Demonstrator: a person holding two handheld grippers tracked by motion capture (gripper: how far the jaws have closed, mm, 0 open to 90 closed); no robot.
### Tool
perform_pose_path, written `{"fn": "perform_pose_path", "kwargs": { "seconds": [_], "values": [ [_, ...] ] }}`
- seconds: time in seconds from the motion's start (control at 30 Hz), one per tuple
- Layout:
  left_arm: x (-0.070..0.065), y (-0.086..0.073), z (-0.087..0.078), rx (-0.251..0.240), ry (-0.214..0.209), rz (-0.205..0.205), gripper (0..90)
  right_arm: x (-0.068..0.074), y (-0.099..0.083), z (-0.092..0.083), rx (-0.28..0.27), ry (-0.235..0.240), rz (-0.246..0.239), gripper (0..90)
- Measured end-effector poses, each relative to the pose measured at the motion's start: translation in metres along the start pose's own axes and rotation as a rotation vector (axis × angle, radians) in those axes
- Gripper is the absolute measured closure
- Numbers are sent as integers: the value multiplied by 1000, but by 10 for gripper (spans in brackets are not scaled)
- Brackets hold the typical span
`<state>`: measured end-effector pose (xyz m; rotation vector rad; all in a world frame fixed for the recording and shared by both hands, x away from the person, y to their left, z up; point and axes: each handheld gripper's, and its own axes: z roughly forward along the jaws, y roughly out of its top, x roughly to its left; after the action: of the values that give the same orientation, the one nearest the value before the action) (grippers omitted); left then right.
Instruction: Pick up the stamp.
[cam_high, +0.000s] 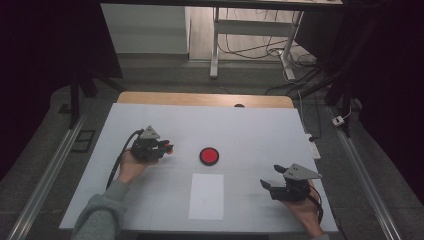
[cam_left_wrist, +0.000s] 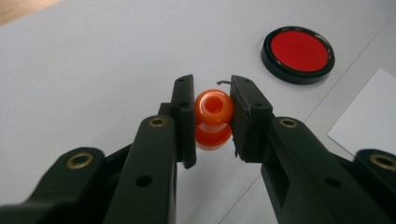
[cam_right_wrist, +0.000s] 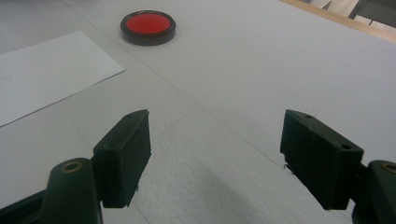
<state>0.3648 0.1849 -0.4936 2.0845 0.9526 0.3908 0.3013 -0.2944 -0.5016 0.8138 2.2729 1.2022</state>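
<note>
My left gripper (cam_left_wrist: 212, 114) is shut on a glossy orange ring-shaped piece (cam_left_wrist: 213, 112), which looks like two stacked rings, squeezed between the two black jaws above the white tabletop. In the high view the left gripper (cam_high: 167, 147) is at the table's left with the orange piece (cam_high: 169, 148) at its tip, pointing toward a red disc in a black rim (cam_high: 209, 156). That red disc (cam_left_wrist: 298, 54) lies ahead and to the right of the held piece. My right gripper (cam_high: 271, 176) hovers at the table's right, jaws wide apart and empty; between them is bare table (cam_right_wrist: 215, 154).
A white sheet of paper (cam_high: 206, 196) lies near the front edge, just below the red disc (cam_right_wrist: 148, 27). The white table surface (cam_high: 260, 130) has a wooden strip along its far edge. Cables and table legs stand on the floor beyond.
</note>
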Motion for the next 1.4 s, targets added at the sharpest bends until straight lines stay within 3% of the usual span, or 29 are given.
{"fn": "perform_pose_path", "kwargs": {
  "seconds": [0.2,0.8,1.4],
  "values": [
    [-2,4,-10,-30,-2,4,723,-1,0,1,-5,-4,2,245],
    [-11,6,-39,-130,-59,-7,723,-5,1,5,-14,1,37,260],
    [-29,13,-51,-152,-88,15,722,-1,1,4,-11,13,35,269]
  ]
}}
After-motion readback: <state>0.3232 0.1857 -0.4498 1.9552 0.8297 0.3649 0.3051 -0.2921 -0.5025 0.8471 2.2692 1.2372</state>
